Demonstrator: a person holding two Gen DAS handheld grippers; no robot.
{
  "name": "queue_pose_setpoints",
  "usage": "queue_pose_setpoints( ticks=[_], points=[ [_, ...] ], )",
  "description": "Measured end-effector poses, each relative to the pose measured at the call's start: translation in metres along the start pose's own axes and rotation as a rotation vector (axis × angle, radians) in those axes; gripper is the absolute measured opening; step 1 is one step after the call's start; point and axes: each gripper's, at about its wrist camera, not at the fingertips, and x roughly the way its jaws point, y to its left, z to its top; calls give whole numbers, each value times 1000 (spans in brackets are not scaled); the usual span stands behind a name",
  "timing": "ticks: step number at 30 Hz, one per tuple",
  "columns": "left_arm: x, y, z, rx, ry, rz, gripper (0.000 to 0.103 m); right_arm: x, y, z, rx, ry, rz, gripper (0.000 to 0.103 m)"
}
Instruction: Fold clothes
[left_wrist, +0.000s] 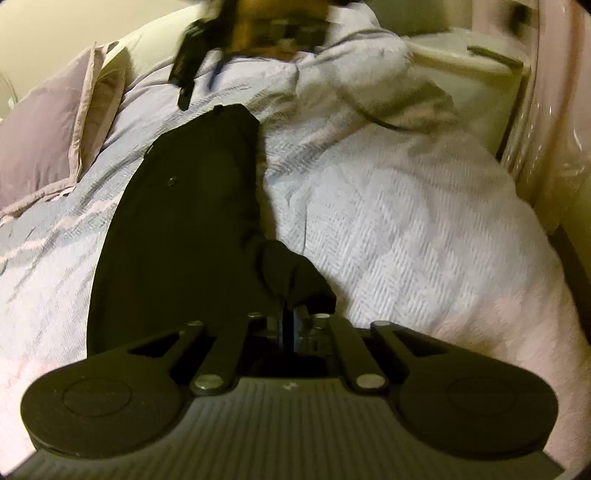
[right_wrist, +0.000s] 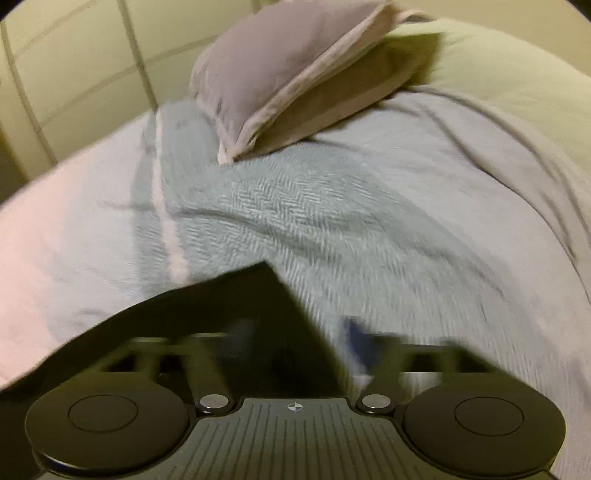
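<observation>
Garment: one black garment (left_wrist: 184, 221), long and narrow, lies on the bed and runs away from the left gripper toward the person.
Left gripper: the left gripper (left_wrist: 293, 314) is clenched on a bunched near end of the black garment.
Right gripper: the right gripper (right_wrist: 299, 343) is blurred; one finger sits under a corner of the black garment (right_wrist: 229, 314), and I cannot tell whether it is closed or released.
Bedding: one pale blue woven blanket (left_wrist: 406, 229) covers the bed, creased in places.
Pillows: one mauve pillow (right_wrist: 280, 70) rests on the blanket, well apart from the garment.
Edges: the garment's far corner is square; the blanket drops off at right beside a white cabinet (left_wrist: 480, 85).
Open room: wide bare blanket lies to the garment's right.
</observation>
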Motion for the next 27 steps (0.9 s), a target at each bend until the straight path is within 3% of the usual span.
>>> queue_pose_setpoints(
  ticks=[2,4,9,10,11,12,13,18,27],
  points=[
    [-5,4,-7,-23,15,17,7,-29,4,-31,104,-23,27,77],
    [-11,9,-15,-46,30,34,7,-38,6,-67,250,37,102,77],
    [-24,19,-33,-104,67,76,7,-8,1,-110,567,76,260,74],
    [-27,21,-37,-116,75,85,7,3,-3,-112,639,72,300,47],
    [-29,24,-41,-127,82,93,7,16,-8,-108,683,95,339,32],
    [-32,26,-45,-139,90,101,7,27,-11,-96,661,137,323,18],
    [-35,28,-49,-150,102,113,7,34,-13,-85,629,151,324,16],
    [-54,34,-77,-198,169,167,10,41,-10,-54,515,194,283,16],
    [-104,22,-137,-313,292,254,11,-22,17,-85,431,141,179,29]
  ],
)
